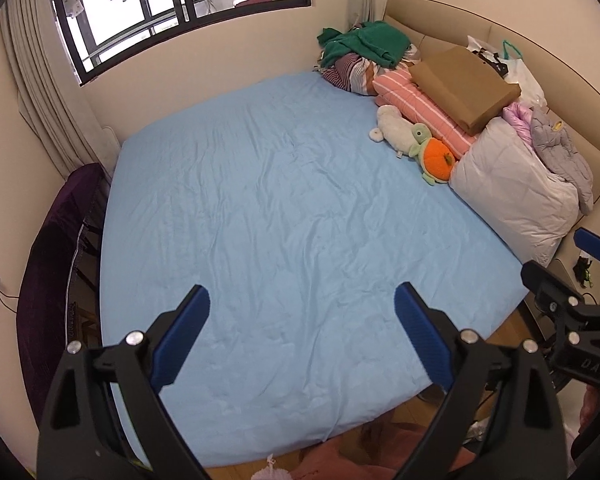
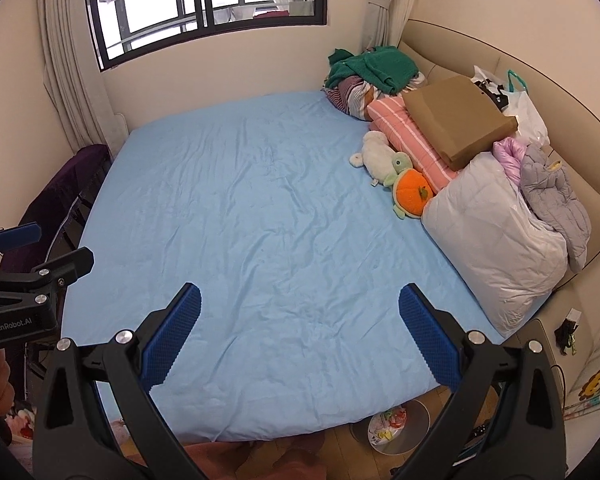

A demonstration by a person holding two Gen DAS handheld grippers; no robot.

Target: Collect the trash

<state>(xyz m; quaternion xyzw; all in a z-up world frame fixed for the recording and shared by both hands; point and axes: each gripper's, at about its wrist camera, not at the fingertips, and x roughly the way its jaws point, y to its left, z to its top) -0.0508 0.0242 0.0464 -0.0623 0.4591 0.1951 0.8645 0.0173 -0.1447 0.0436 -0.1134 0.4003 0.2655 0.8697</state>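
Note:
My left gripper [image 1: 302, 300] is open and empty, held above the near part of the bed [image 1: 260, 208] with its light blue sheet. My right gripper [image 2: 300, 300] is open and empty too, also above the bed [image 2: 240, 220]. The right gripper shows at the right edge of the left wrist view [image 1: 560, 268], and the left one at the left edge of the right wrist view [image 2: 40, 248]. A round bin [image 2: 396, 428] with colourful wrappers inside stands on the wooden floor by the bed's near right corner. I see no loose trash on the sheet.
At the head of the bed lie a turtle plush [image 2: 410, 188], a white plush [image 2: 374, 154], a pink striped pillow [image 2: 404, 136], a brown box [image 2: 456, 122], a white duvet [image 2: 496, 256], clothes [image 2: 372, 68] and a white plastic bag [image 2: 524, 112]. A purple-draped rack [image 1: 56, 264] stands left.

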